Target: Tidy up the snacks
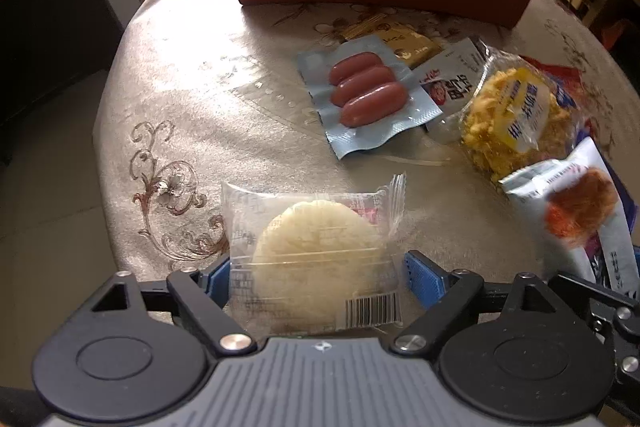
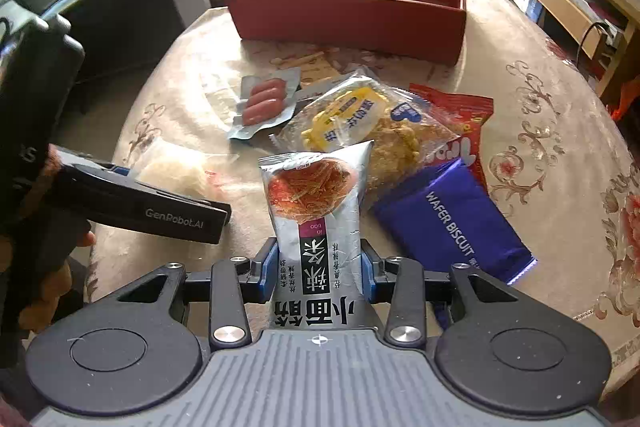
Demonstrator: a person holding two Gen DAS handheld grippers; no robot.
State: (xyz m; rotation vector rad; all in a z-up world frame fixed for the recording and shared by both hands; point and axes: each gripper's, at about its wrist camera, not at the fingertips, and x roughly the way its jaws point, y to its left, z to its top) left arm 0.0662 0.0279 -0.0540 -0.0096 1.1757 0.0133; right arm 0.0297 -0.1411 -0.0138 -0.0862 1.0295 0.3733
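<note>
r gripper (image 2: pixel 319 269) clamped on the silver spicy-strip pouch (image 2: pixel 316 227), pads pinching it across its lower half, top end sticking out ahead toward 12. pouch looks lifted off the cloth but can't confirm. l gripper (image 1: pixel 318 277) jaws wide, straddling the clear-wrapped rice cracker (image 1: pixel 316 259); l pad sits at the wrapper edge, r pad has a visible gap, so not gripped imo.

red box (image 2: pixel 352 11) at 12 on the table (image 2: pixel 540 131), empty as far as i can see inside. rest of pile between box and grippers: sausage pack (image 1: pixel 368 93) at 11 from the pouch in r view, yellow crumbly snack bag (image 2: pixel 360 123) just behind the pouch, blue wafer biscuit (image 2: pixel 452 223) at 2, red packet (image 2: pixel 464 115) under those two.

handling, judgement:
- pouch: light, soft, foil likely slick. mid-body pinch ok, don't crush contents.
- cracker: light, brittle, wrapper loose and slippery. take it across the disc w/ gentle squeeze, or by the crimped end seal; hard clamp prob snaps it.
- sausage pack: floppy, grab the flat seal margin.
</note>
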